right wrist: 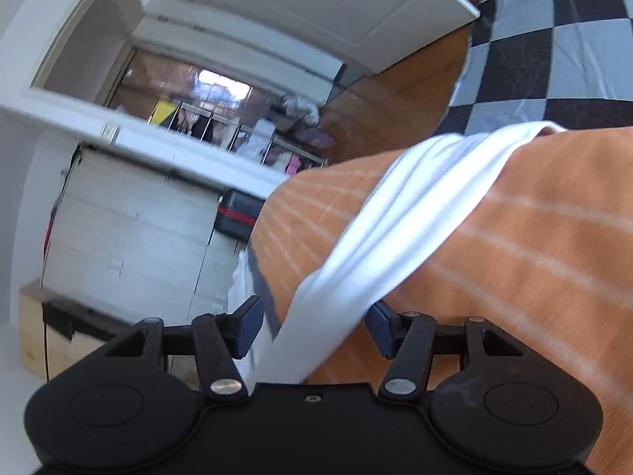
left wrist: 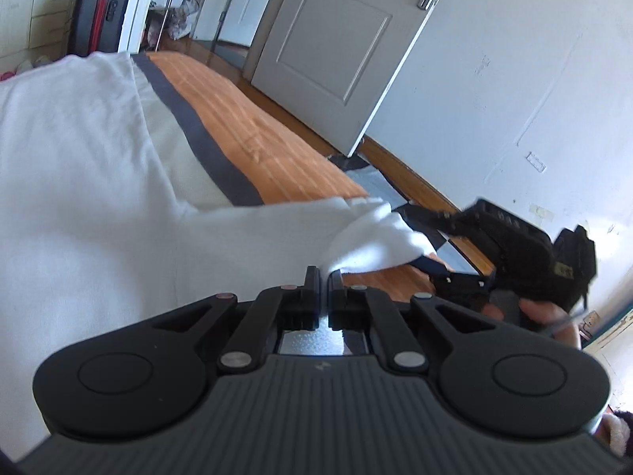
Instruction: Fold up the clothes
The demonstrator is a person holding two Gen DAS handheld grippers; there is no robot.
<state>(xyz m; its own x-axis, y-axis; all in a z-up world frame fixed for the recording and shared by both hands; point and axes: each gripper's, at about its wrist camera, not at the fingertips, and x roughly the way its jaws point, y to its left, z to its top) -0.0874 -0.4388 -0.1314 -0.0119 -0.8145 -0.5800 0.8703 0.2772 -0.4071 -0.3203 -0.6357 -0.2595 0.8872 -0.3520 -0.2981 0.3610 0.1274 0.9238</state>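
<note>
A white garment (left wrist: 79,166) lies spread over the bed, with a sleeve (left wrist: 368,237) stretched toward the right. My left gripper (left wrist: 323,277) is shut on the sleeve's edge. My right gripper (left wrist: 419,215) shows in the left wrist view at the sleeve's far end, held by a hand. In the right wrist view the right gripper (right wrist: 314,326) is open, and the bunched white sleeve (right wrist: 395,221) runs between its fingers (right wrist: 247,328) without being pinched.
The bed has an orange striped cover (left wrist: 253,130) with a dark band (left wrist: 198,130). A checkered sheet (right wrist: 554,51) lies beyond. An open white door (left wrist: 336,47), a wall and a dark suitcase (left wrist: 99,16) stand nearby.
</note>
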